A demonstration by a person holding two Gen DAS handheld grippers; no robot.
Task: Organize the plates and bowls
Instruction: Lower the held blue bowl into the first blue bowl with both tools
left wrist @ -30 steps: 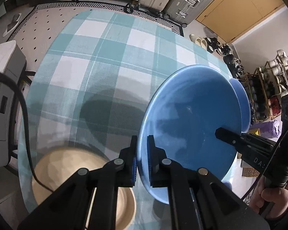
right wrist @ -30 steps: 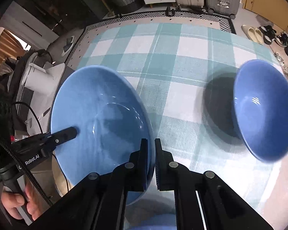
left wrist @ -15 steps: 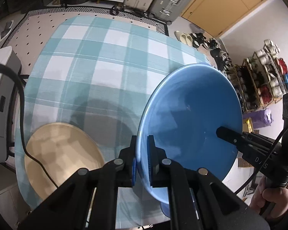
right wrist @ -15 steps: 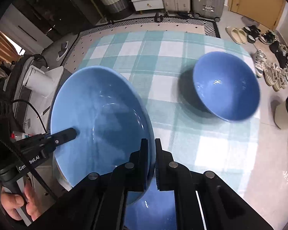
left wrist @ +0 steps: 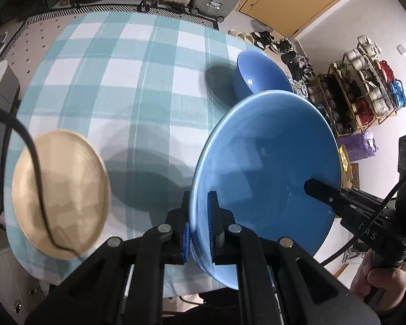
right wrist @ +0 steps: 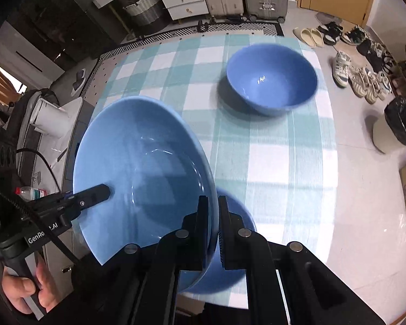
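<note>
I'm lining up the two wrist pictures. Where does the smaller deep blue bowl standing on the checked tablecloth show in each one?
Left wrist: the smaller deep blue bowl sits upper right of centre, partly hidden behind the rim of the large held blue bowl.
Right wrist: same bowl, upper right, fully visible.
Shared landmark: the teal-and-white checked tablecloth.

Large blue plate (right wrist: pixel 138 168): being held above the bench (right wrist: pixel 284 162), its near rim being pinched between the jaws of the right tool (right wrist: pixel 214 227); its far rim is being gripped by the left tool (right wrist: pixel 94 193). Blue bowl (right wrist: pixel 272 80): being left upright on the checked cloth, well apart. A second blue dish (right wrist: pixel 238 219) is being partly hidden under the plate.
</note>
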